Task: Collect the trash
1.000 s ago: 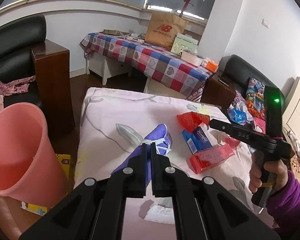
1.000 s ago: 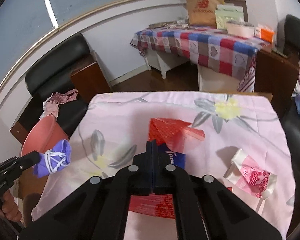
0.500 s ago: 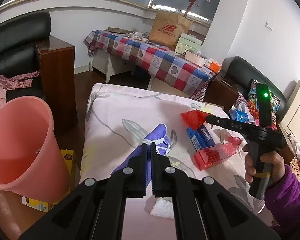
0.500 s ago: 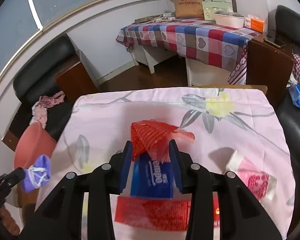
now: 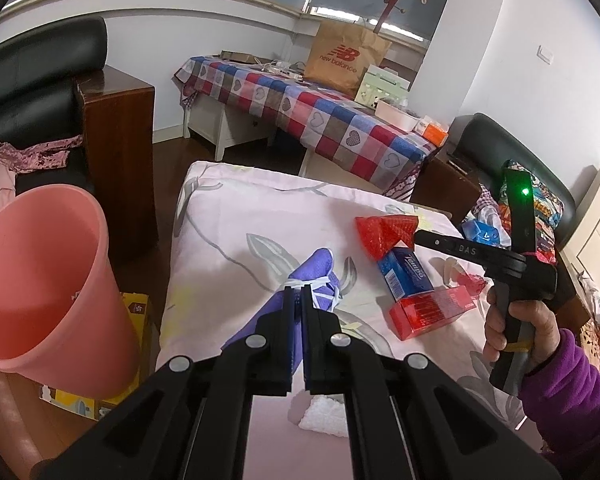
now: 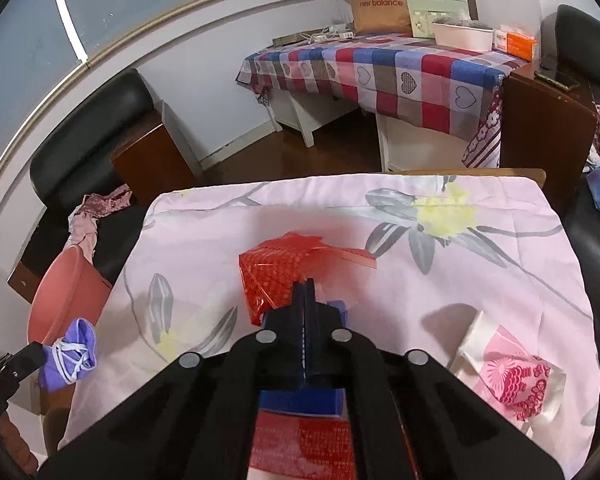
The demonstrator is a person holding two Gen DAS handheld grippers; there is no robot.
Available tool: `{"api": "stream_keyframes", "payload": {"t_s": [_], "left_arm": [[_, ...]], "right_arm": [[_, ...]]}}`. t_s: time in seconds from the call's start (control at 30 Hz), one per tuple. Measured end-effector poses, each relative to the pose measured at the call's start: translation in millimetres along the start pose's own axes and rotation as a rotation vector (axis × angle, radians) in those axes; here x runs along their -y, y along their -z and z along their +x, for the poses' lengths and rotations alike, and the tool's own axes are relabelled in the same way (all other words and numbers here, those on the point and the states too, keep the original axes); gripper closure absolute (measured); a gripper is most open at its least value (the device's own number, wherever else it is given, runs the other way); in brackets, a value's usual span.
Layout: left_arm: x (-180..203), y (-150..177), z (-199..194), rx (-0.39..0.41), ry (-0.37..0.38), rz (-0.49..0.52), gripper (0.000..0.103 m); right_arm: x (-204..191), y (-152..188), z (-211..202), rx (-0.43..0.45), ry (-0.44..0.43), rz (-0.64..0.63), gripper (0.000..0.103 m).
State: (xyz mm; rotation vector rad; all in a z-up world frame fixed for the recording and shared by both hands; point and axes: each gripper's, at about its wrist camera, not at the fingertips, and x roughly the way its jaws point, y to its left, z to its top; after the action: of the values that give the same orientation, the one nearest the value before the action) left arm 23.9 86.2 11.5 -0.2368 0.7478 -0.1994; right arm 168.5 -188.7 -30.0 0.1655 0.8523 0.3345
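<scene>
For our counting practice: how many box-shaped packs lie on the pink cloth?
2: a blue pack beside the red wrapper, a red box touching its near end. More may be hidden.

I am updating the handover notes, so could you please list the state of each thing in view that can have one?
left gripper: shut on the purple mask.
purple mask: crumpled, held above the cloth.
right gripper: shut on the red wrapper.
red wrapper: crinkled, pinched at its near edge.
blue pack: lying flat.
red box: lying flat.
pink bin: upright, open.
pink packet: crumpled, untouched.
</scene>
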Motion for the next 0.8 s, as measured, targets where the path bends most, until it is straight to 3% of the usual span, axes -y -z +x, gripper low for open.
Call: {"api": "stream_keyframes", "payload": {"t_s": [0.3, 0.33, 0.4, 0.47, 0.8], "left_arm": [[4, 2, -7, 0.008, -0.003, 0.002, 0.1], [4, 3, -7, 0.008, 0.0, 0.003, 0.1], [4, 3, -7, 0.007, -0.003, 0.005, 0.1], [3, 4, -7, 0.003, -0.005, 0.002, 0.1], [-5, 6, 1, -0.025, -0.018, -0.026, 0.1]], "right_arm": [[-8, -3, -8, -0.016, -0.034, -0.001, 0.099], [-7, -3, -6, -0.022, -0.031, 0.001, 0.095], [-6, -3, -2, -0.025, -0.022, 0.007, 0.07], [-5, -4, 1, -0.013, -0.017, 0.011, 0.058], [-29, -5, 12, -0.028, -0.104, -0.051, 0.057]]}}
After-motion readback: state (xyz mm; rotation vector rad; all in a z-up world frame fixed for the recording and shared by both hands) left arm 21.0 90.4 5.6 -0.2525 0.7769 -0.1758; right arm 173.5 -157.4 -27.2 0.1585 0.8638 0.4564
